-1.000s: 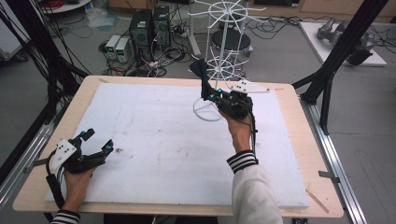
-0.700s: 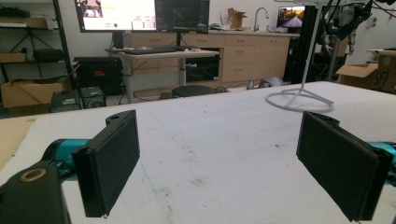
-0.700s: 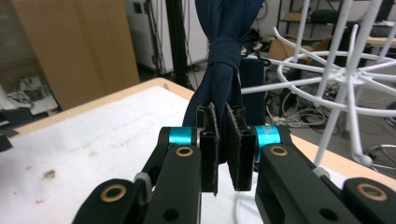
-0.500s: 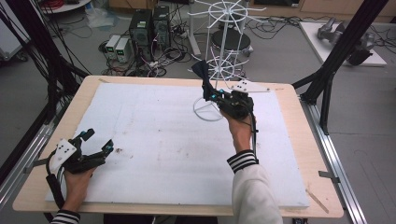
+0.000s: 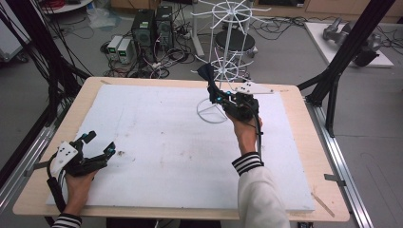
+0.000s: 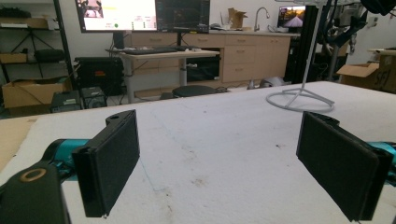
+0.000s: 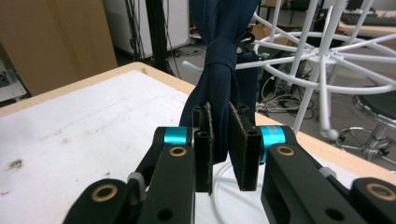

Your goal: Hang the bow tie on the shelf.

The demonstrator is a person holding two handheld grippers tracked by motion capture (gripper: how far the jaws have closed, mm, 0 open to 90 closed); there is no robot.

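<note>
Right gripper: fingers just easing apart, dark blue cloth between them, hanging beside white wire rack at the tabletop's far edge | Left gripper: fingers wide open, empty, resting at near-left corner

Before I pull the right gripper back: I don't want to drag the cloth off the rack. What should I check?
1. Navy cloth caught on the white rack: cannot tell.
2. Right gripper let go: not ok; its jaws have just been opening, the cloth is between them and the pads seem to touch it.
3. Rack base flat on the white mat: ok.
4. Left gripper open, far from the rack: ok.
</note>
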